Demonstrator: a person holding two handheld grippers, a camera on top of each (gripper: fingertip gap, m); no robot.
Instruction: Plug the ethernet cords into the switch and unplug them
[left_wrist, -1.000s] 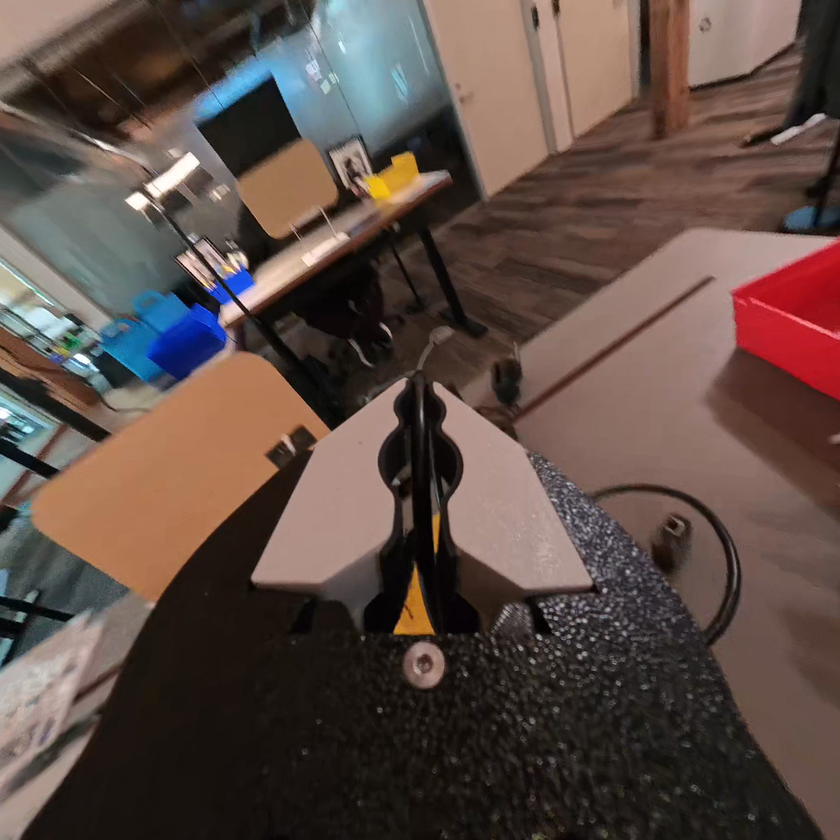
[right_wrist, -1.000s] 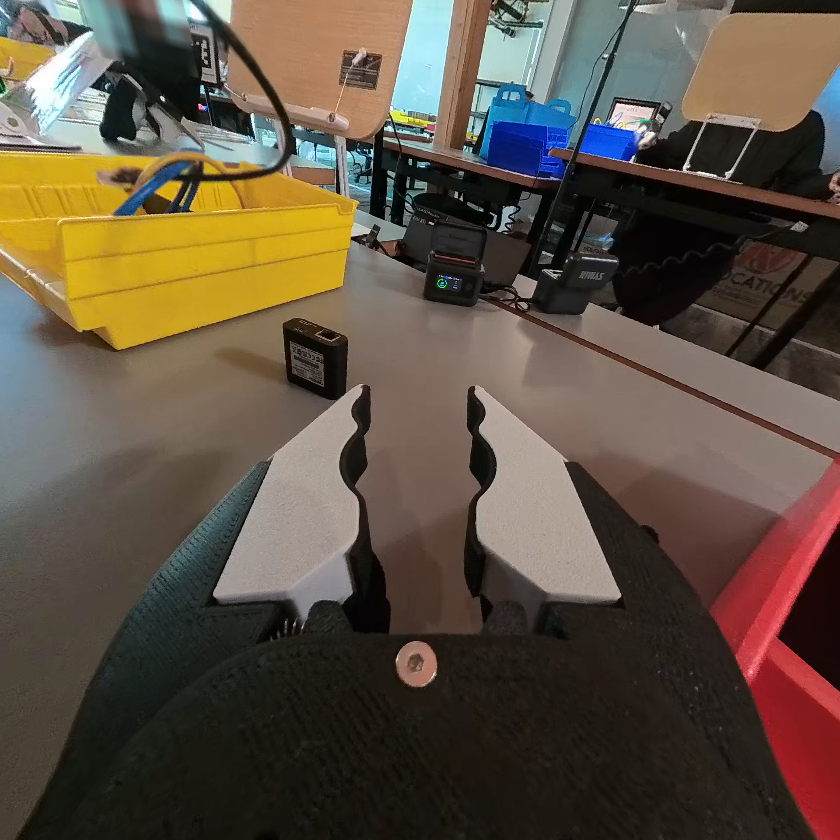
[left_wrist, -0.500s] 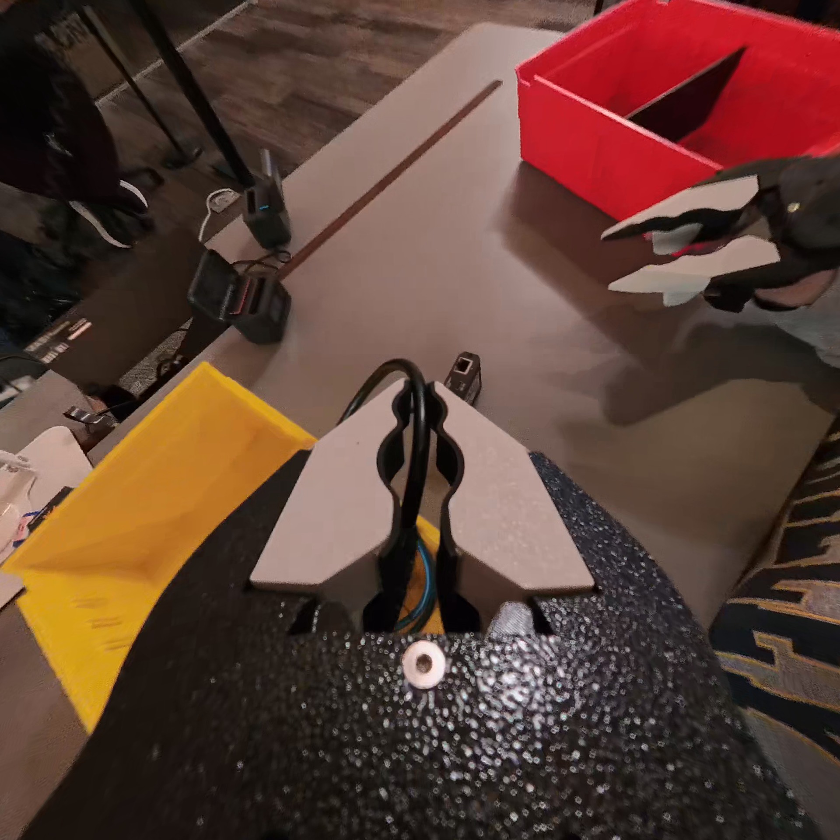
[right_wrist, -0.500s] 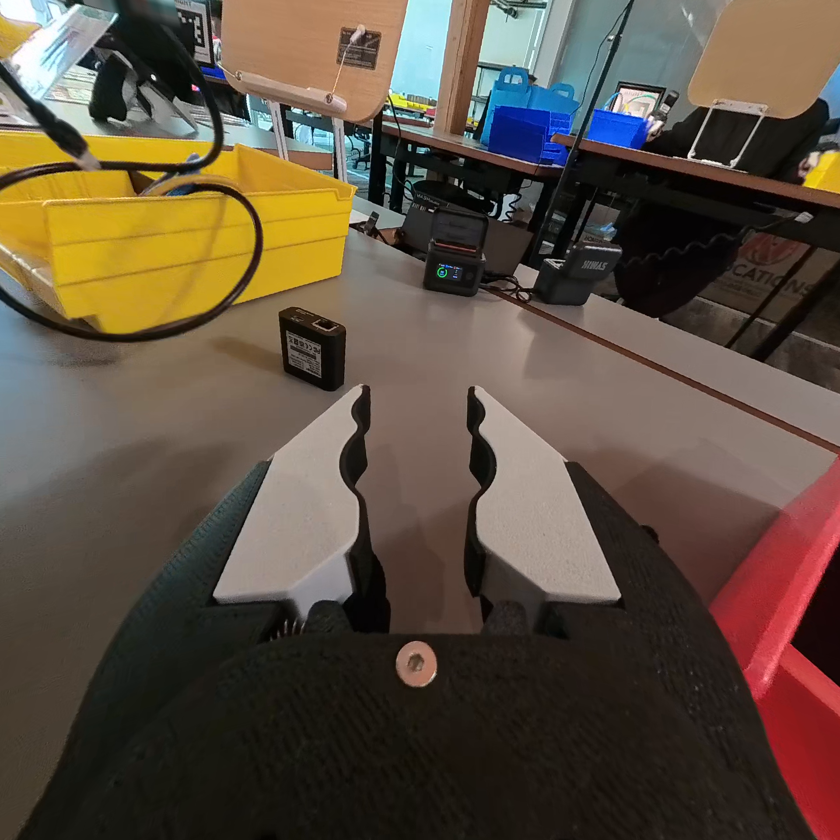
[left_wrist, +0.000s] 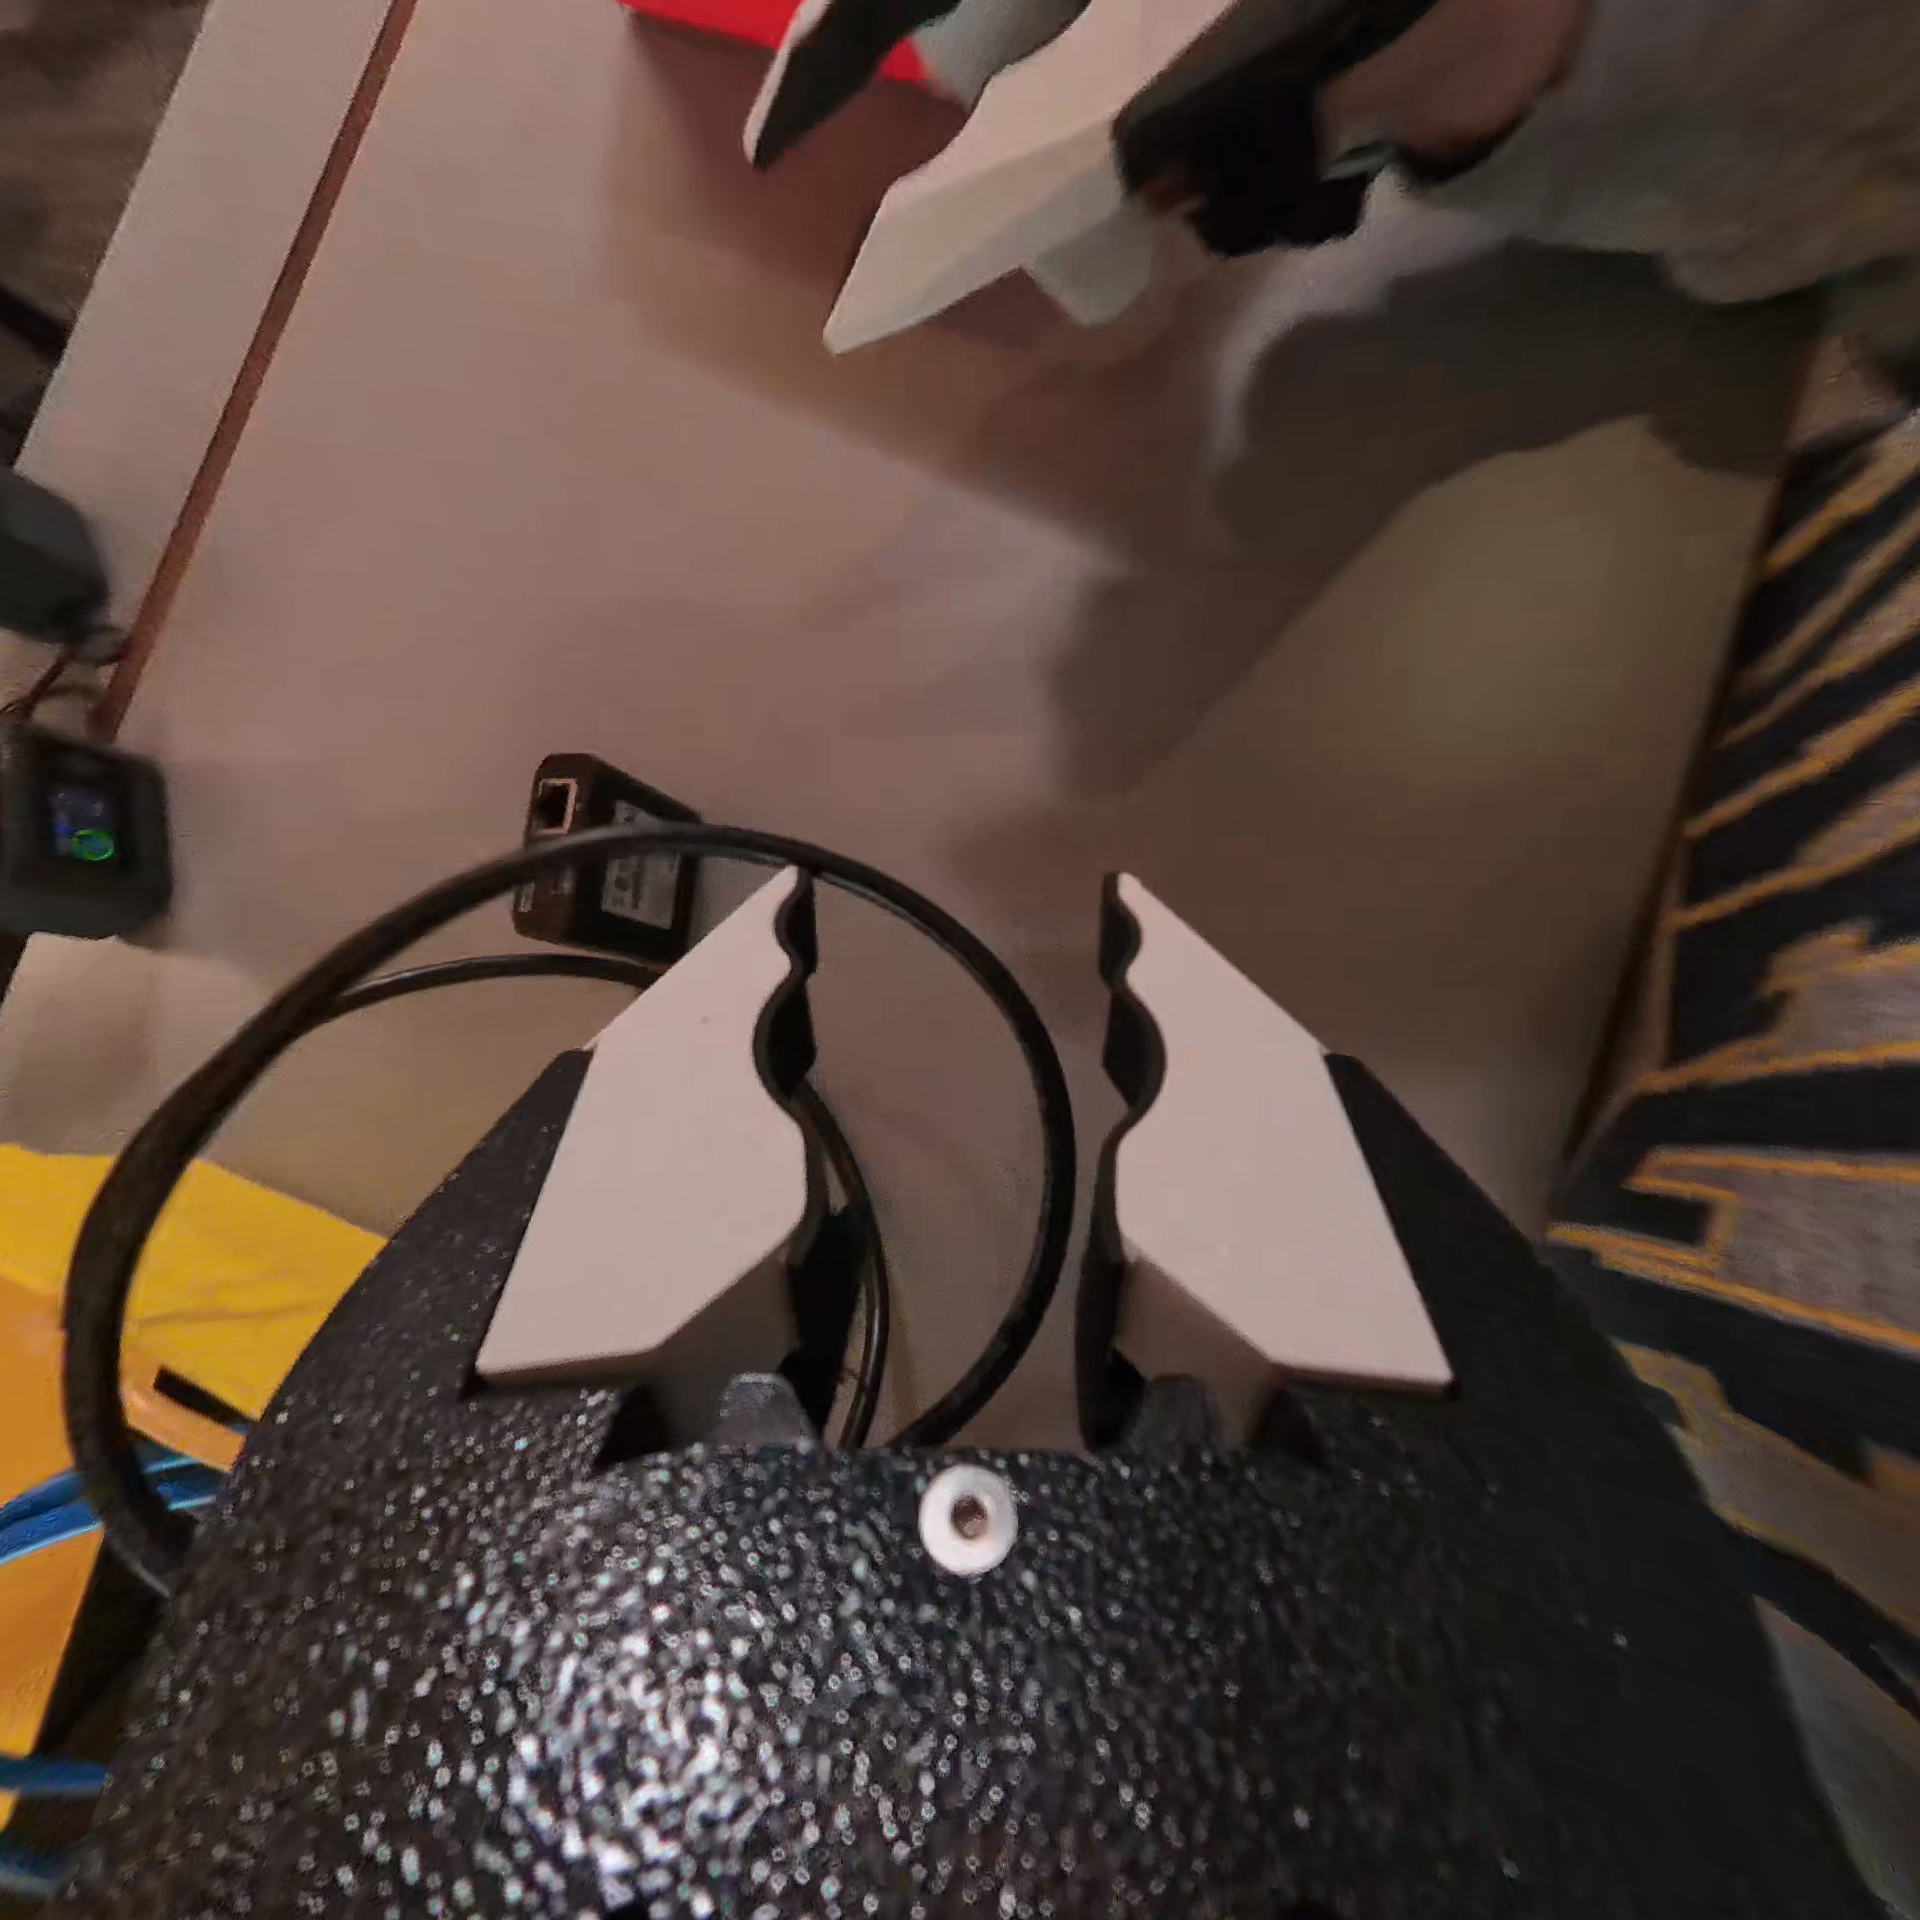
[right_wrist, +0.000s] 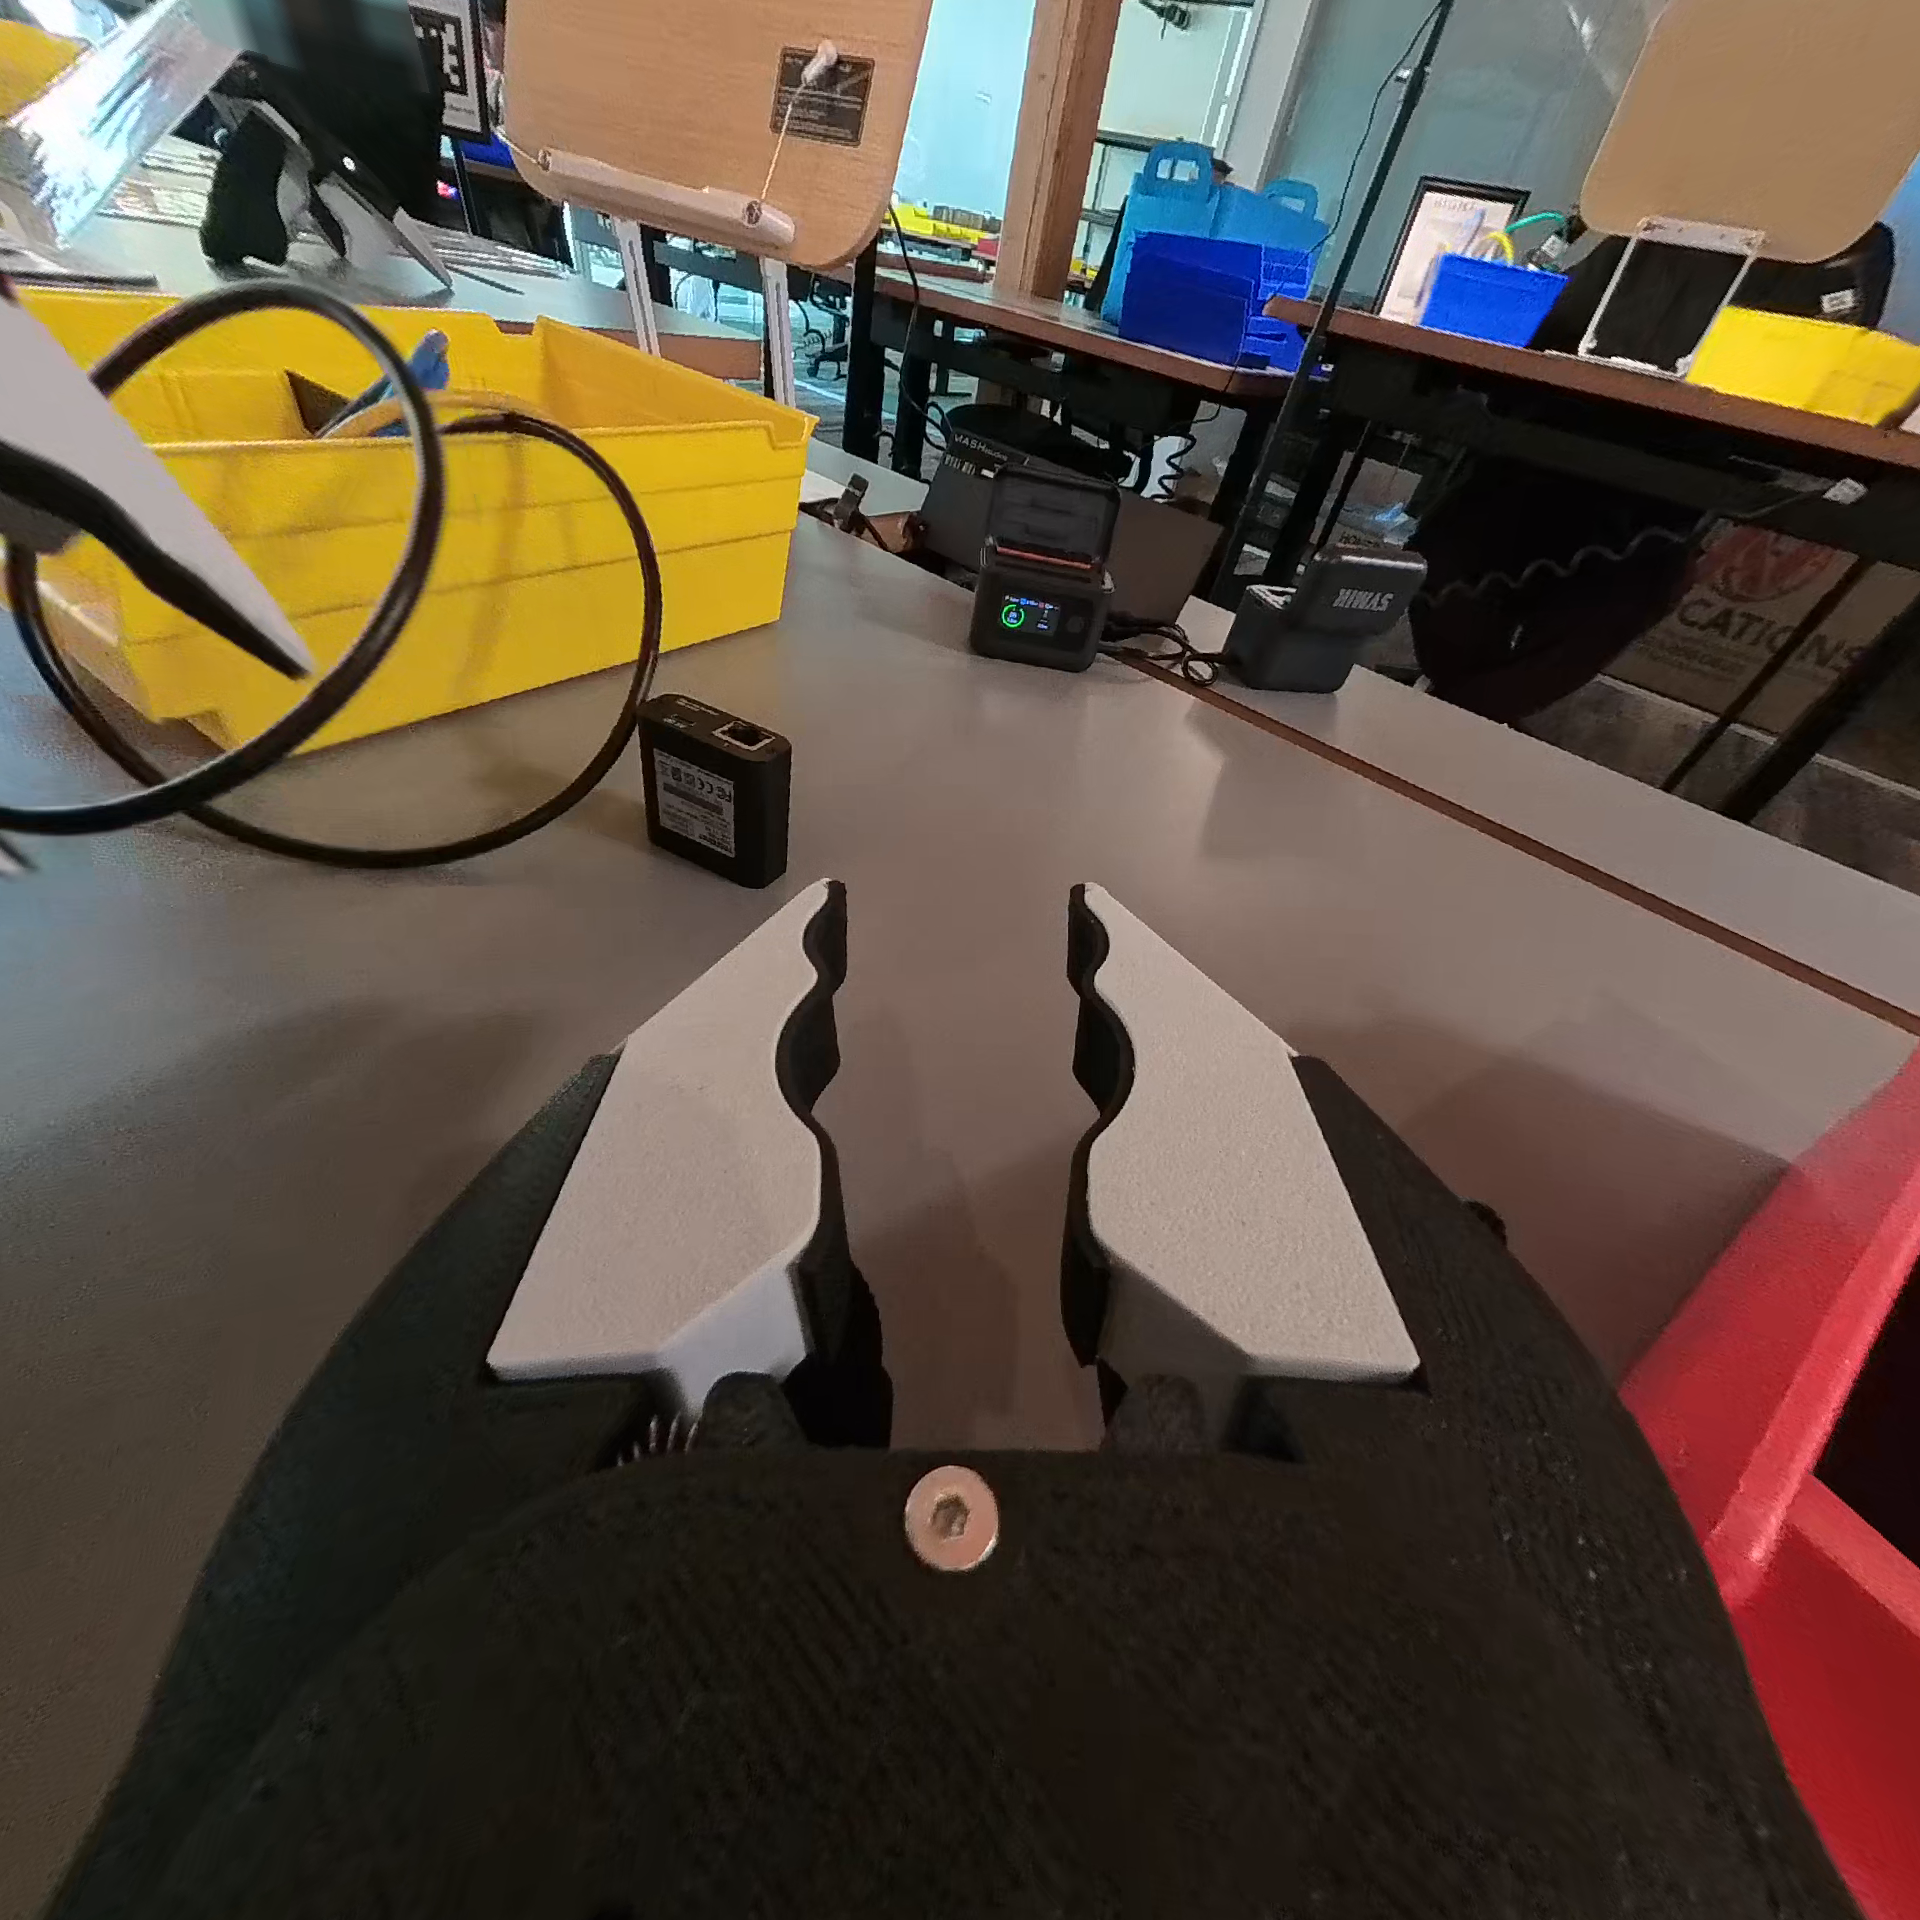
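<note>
Both grippers, left (left_wrist: 956, 883) and right (right_wrist: 951, 894), gape empty; looped black ethernet cord (right_wrist: 436, 727) lies unplugged near small black switch (right_wrist: 717, 790).

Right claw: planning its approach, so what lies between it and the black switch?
In the right wrist view, only bare grey table separates the right claw from the switch; the black cord loops to the switch's left.

Left wrist view is dim, warm and motion-blurred; soft shadows cross the table (left_wrist: 582, 436). Right wrist view is sharper, daylit from beyond the table, wide-angle edges bowed.
</note>
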